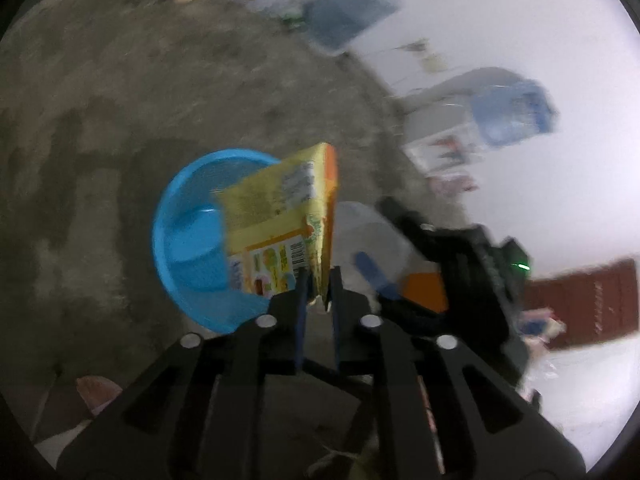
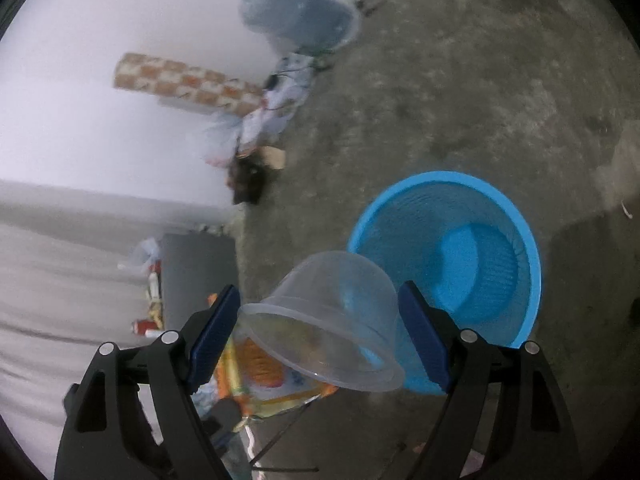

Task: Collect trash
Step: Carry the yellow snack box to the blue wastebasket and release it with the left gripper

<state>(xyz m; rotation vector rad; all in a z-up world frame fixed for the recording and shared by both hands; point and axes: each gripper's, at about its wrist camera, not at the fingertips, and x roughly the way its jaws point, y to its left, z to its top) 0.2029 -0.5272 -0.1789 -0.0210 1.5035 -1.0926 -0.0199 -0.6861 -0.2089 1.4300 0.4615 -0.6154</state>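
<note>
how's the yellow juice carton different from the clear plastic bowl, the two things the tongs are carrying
The juice carton is opaque, printed yellow and orange, and boxy with flat sides; the clear plastic bowl is see-through, plain and round. The carton sits between the narrowly spaced left tongs, gripped at one end, while the bowl fills the wide-spread right tongs, tipped on its side. Both hang near the blue basket.

Carton [image 1: 280, 216] hides basket [image 1: 188, 240] side; print perhaps unreadable.
</note>
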